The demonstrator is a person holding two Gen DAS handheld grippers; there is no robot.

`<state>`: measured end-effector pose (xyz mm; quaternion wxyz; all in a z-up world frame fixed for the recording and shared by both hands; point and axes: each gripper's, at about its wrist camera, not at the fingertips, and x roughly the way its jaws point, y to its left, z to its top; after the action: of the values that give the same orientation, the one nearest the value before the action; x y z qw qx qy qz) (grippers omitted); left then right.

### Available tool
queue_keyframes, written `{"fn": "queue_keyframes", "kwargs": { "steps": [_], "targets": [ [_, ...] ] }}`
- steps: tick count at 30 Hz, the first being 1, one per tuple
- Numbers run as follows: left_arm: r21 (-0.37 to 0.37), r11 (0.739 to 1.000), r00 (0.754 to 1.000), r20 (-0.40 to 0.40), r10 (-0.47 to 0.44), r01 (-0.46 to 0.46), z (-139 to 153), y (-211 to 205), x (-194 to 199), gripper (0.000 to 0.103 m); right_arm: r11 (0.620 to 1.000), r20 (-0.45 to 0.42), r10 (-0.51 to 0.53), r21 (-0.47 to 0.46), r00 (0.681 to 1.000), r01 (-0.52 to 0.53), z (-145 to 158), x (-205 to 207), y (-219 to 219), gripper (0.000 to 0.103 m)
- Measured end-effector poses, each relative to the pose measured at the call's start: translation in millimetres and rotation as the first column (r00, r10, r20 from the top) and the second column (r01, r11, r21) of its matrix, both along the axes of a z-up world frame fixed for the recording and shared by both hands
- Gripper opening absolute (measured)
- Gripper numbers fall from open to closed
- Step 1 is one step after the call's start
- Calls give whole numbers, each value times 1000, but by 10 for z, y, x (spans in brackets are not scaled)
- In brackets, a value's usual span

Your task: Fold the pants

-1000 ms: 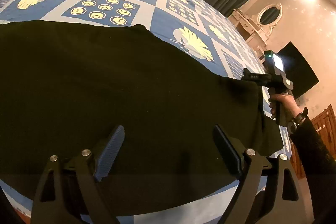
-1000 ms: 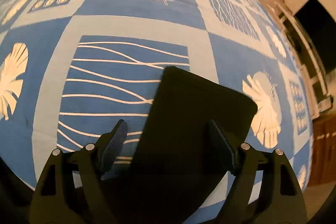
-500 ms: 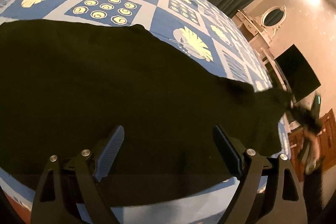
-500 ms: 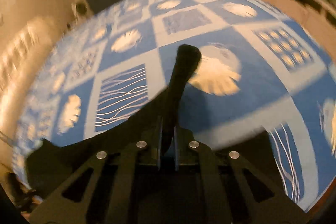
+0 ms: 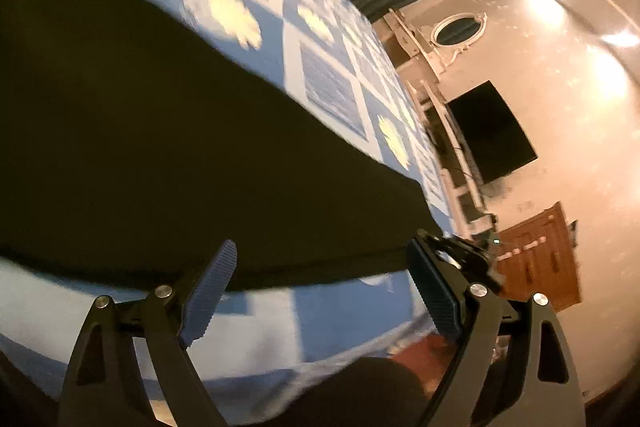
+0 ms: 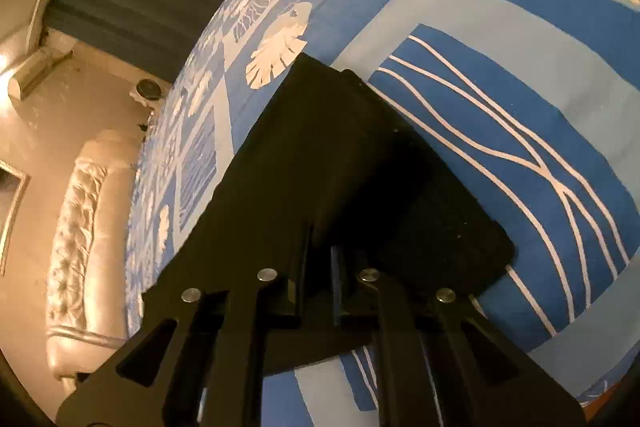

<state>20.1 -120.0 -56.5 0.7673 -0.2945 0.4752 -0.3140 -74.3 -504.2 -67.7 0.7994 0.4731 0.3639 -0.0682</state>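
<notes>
Right wrist view: right gripper pinching black pants, jaws pressed together on the raised leg end. Keeping the pinch firm, carrying the end level over the rest, aligning edges before lowering. Left gripper spread, holding nothing, hovering just short of pants lying flat on the bed.
</notes>
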Motion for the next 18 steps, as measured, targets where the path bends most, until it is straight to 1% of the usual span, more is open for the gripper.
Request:
{"fn": "queue_keyframes", "kwargs": {
  "steps": [1, 5, 8, 10, 12, 15, 18],
  "targets": [
    [-25, 1000, 999, -41, 2, -3, -83, -95, 7, 85, 1000, 7, -2, 13, 1000, 2, -16, 0, -3, 16],
    [-110, 992, 990, -133, 49, -64, -248, -233, 18, 85, 999, 27, -7, 37, 1000, 6, -51, 0, -7, 18],
    [-172, 978, 976, -199, 84, -120, -311, -233, 12, 85, 998, 39, -10, 58, 999, 8, -76, 1, -35, 19],
    [-176, 974, 973, -204, 105, -142, -310, -218, -5, 85, 998, 46, -8, 63, 999, 5, -85, 8, -36, 19],
    [-161, 971, 971, -187, 147, -178, -311, -187, -28, 85, 998, 52, -8, 68, 999, 5, -92, -1, -50, 18],
    [-182, 952, 952, -230, 201, -245, -360, -130, -77, 85, 997, 57, -10, 73, 998, 6, -94, -18, -62, 18],
    [-169, 949, 948, -225, 227, -267, -349, -138, -87, 85, 997, 62, -14, 76, 998, 9, -112, -31, -72, 18]
  ]
}}
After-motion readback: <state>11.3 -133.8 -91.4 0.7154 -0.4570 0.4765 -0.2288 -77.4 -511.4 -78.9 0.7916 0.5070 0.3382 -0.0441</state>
